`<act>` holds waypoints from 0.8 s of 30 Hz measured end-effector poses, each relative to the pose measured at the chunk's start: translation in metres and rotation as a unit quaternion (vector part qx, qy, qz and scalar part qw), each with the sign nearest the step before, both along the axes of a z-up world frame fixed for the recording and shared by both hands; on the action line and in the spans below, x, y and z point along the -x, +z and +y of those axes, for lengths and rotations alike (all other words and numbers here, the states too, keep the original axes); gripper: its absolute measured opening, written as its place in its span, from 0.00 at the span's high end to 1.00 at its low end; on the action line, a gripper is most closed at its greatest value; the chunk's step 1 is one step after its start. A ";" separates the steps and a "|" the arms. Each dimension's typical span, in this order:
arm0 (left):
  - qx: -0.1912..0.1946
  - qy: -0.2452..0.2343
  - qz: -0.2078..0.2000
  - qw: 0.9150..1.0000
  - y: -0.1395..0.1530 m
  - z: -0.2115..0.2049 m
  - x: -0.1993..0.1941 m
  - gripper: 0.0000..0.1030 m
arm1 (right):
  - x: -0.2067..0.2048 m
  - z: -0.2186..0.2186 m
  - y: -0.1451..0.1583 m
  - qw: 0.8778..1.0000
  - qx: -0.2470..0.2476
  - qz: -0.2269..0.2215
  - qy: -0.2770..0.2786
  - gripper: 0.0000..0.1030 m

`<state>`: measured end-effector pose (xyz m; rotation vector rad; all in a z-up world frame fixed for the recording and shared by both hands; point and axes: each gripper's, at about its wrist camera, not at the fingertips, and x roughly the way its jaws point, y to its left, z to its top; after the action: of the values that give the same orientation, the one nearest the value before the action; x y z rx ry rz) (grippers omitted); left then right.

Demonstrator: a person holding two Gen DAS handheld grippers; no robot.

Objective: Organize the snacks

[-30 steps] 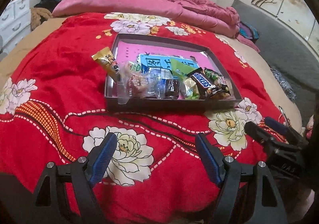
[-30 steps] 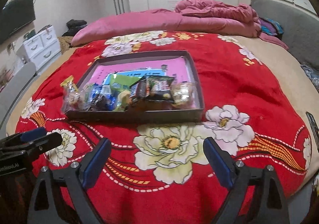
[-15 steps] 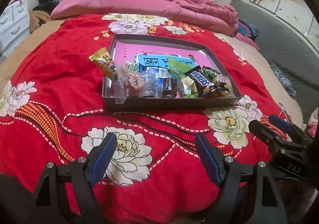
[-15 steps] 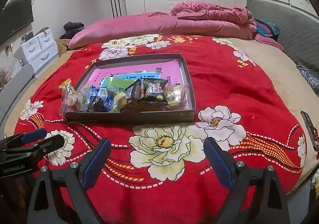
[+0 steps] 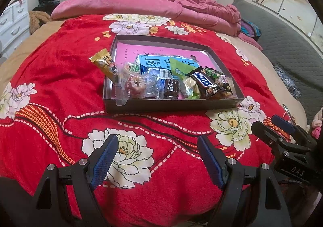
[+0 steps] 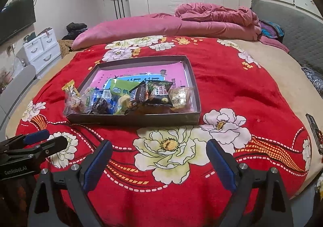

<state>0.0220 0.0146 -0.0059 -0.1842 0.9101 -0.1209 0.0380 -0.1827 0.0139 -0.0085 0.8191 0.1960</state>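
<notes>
The snacks (image 5: pixel 171 83) lie bunched along the near wall of a shallow cardboard tray (image 5: pixel 173 106) on the red floral blanket (image 5: pixel 60 77). A yellow wrapper (image 5: pixel 104 63) overhangs the tray's left rim. The tray's far half is bare. Left gripper (image 5: pixel 157 158) and right gripper (image 6: pixel 159 162) hover over open blanket near the bed's edge, jaws released, holding nothing.

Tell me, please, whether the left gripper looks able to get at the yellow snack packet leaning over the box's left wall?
Probably yes. The left gripper is open and empty, and only bare red blanket lies between it and the yellow packet, which sticks out over the box wall.
</notes>
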 end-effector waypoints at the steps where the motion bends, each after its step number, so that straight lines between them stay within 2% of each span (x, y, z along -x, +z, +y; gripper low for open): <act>1: 0.000 0.001 0.000 1.000 0.000 0.000 0.000 0.21 | 0.000 0.000 0.000 1.000 0.000 0.000 0.000 0.09; 24: -0.018 0.015 0.001 1.000 -0.001 0.002 -0.004 0.21 | -0.005 -0.005 -0.004 1.000 0.010 -0.003 -0.012 0.08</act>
<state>0.0256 0.0168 -0.0066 -0.1648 0.9111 -0.0756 0.0430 -0.1874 0.0096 -0.0177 0.8141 0.1659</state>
